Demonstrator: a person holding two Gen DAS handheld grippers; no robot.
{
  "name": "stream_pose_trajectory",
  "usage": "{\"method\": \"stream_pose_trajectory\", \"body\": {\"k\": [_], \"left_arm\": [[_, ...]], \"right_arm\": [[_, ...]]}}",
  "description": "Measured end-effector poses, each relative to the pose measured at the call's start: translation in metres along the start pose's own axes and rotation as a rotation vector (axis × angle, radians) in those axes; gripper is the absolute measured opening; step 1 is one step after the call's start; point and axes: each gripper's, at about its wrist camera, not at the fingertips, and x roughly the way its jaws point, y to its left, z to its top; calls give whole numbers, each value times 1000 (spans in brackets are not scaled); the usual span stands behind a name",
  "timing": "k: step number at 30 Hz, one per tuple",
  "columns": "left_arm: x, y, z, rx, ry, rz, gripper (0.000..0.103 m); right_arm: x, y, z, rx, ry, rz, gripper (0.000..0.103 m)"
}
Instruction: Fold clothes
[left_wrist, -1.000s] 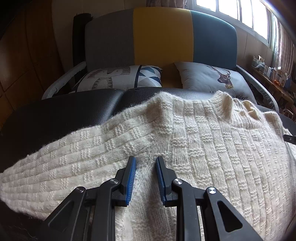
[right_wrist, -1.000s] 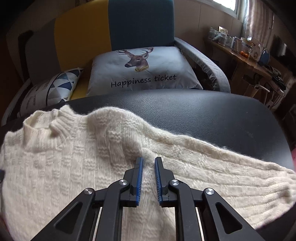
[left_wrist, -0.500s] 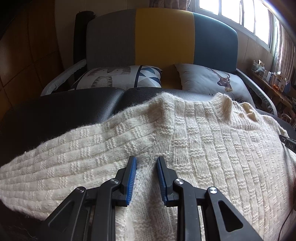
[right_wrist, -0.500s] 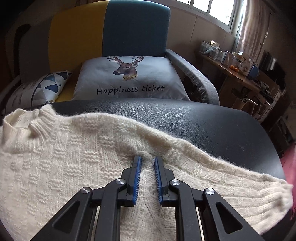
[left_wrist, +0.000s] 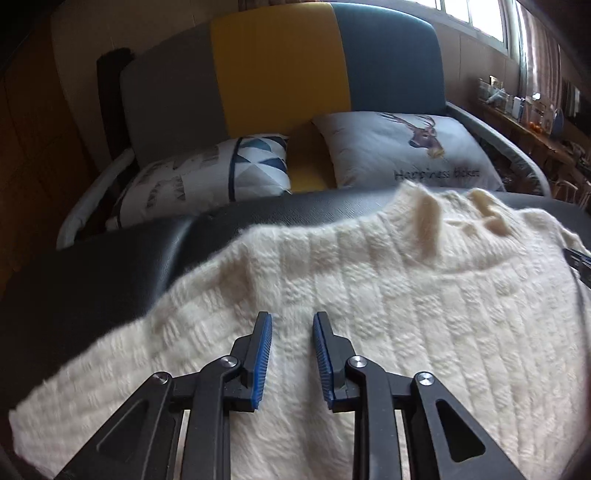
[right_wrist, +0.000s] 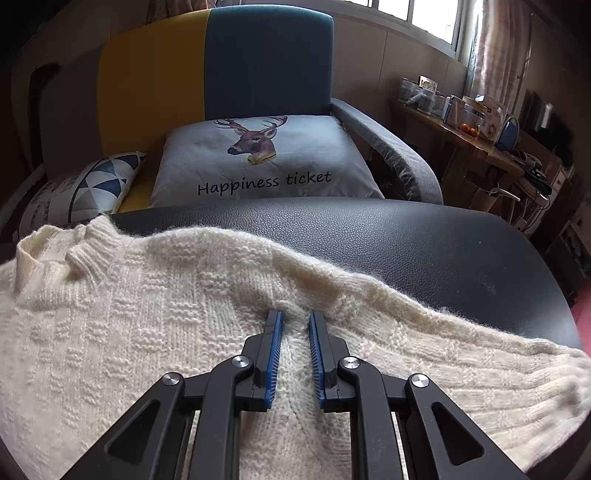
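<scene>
So the cream sweater (right_wrist: 122, 325) lies spread flat on a black padded top (right_wrist: 424, 243), with its neck hole toward the far side. One sleeve (right_wrist: 480, 365) runs out to the right, and its cuff sits close to the black edge. The near part of the sweater is cut off at the bottom of both views, so I cannot see its hem. The left wrist view is blurry — the knit bumps are hard to make out there.

The left gripper (left_wrist: 291, 321) is low over the sweater by the left shoulder. Its blue pads are partly apart, with sweater showing in the gap; I cannot tell if it pinches any. The right gripper (right_wrist: 294, 317) sits by the right shoulder seam, its pads a bit closer, and a ridge of knit rises between them.

Bare black top shows behind the sweater and out to both sides. Past it is a sofa (right_wrist: 266, 55) with a deer pillow (right_wrist: 258, 158) and a triangle pillow (left_wrist: 207, 177).
</scene>
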Motion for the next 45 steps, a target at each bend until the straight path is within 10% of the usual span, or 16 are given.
{"method": "stream_pose_trajectory", "body": {"k": [11,19,24,28,33,45], "left_arm": [[0,32,-6,-93,3,-8,26],[-58,56,-52,-309,15,-241,25],[-104,41,-93,-263,1,-319,25],[-133,17,-123,-166,-1,-343,25],[-130,0,-143,-45,-16,-234,25],[-125,13,-143,-29,-13,-223,25]], "right_arm": [[0,3,-1,-15,-4,-22,15],[0,6,15,-94,73,-3,18],[-62,-14,0,72,72,246,66],[-113,4,-46,-55,115,366,45],[-114,26,-95,-218,168,266,43],[-101,-7,-90,-78,157,258,41]]}}
